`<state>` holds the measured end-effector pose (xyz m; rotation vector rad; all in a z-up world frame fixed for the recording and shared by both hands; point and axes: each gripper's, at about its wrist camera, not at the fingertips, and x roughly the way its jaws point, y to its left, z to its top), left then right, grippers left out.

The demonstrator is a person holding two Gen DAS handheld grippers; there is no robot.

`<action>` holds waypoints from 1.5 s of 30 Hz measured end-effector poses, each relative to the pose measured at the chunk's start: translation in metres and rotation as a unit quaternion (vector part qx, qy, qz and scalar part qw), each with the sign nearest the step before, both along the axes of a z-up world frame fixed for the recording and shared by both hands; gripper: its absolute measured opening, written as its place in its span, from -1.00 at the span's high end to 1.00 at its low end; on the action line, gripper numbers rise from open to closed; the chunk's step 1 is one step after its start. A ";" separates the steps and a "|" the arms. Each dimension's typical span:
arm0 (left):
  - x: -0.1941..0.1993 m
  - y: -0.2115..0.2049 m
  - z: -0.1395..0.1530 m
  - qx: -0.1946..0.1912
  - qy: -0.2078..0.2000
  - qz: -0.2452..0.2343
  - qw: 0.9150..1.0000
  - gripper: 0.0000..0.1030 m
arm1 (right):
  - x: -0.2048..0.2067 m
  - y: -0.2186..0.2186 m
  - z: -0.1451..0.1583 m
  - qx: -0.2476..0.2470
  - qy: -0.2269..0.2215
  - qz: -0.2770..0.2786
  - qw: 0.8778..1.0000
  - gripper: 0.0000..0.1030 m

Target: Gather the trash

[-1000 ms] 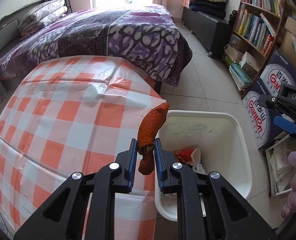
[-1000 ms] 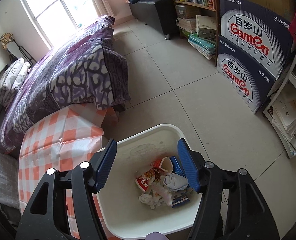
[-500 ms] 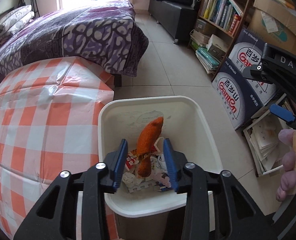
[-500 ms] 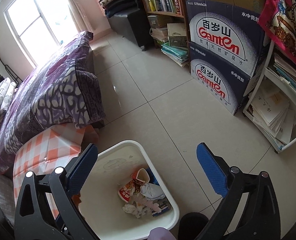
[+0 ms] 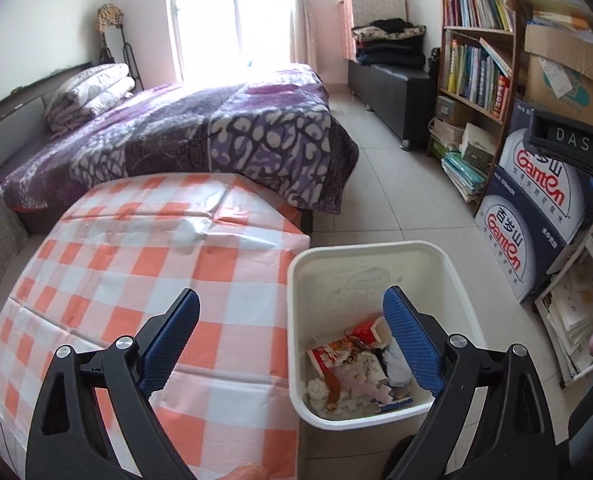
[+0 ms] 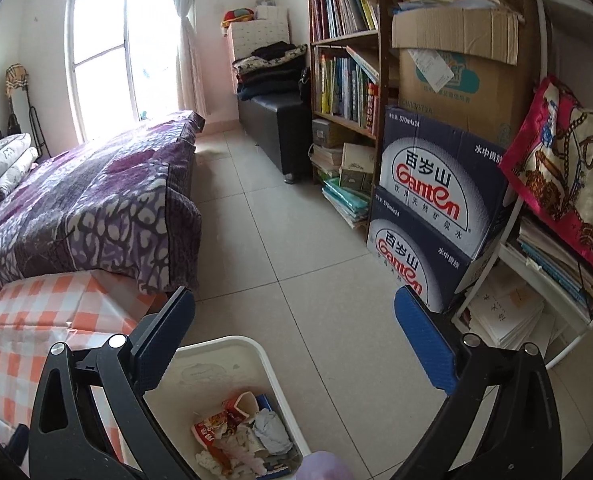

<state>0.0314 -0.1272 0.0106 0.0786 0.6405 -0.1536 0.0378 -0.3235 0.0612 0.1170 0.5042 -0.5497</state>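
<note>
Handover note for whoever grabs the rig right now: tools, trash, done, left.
Left tool: jaws opening, nothing between them, hanging over the table edge and bin.
Right tool: wide open, empty, above the bin's far rim and the floor.
White bin: on the floor against the checked table. It holds wrappers, crumpled paper, a red paper cup and an orange-brown scrap.
Done: collected trash is in the bin; neither tool carries anything.
Left: no loose trash shows on the visible tabletop or floor. Check the areas outside both views before stopping.
</note>
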 end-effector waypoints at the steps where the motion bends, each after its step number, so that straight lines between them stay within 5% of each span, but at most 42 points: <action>1: -0.007 0.008 0.007 0.005 -0.027 0.018 0.999 -0.82 | -0.004 0.008 0.004 -0.011 -0.005 0.004 1.000 -0.86; 5: -0.024 0.042 0.032 -0.013 -0.076 0.069 0.995 -0.87 | -0.024 0.035 0.019 -0.050 -0.025 0.004 0.998 -0.86; 17: -0.032 0.109 0.004 -0.025 0.017 0.141 0.990 -0.87 | -0.067 0.112 -0.018 -0.061 -0.008 0.083 0.995 -0.86; 25: -0.034 0.116 -0.007 -0.021 0.018 0.147 0.989 -0.87 | -0.060 0.143 -0.038 -0.085 0.009 0.107 0.991 -0.86; 45: -0.033 0.119 -0.009 -0.018 0.014 0.149 0.988 -0.87 | -0.056 0.141 -0.046 -0.072 0.023 0.121 0.990 -0.86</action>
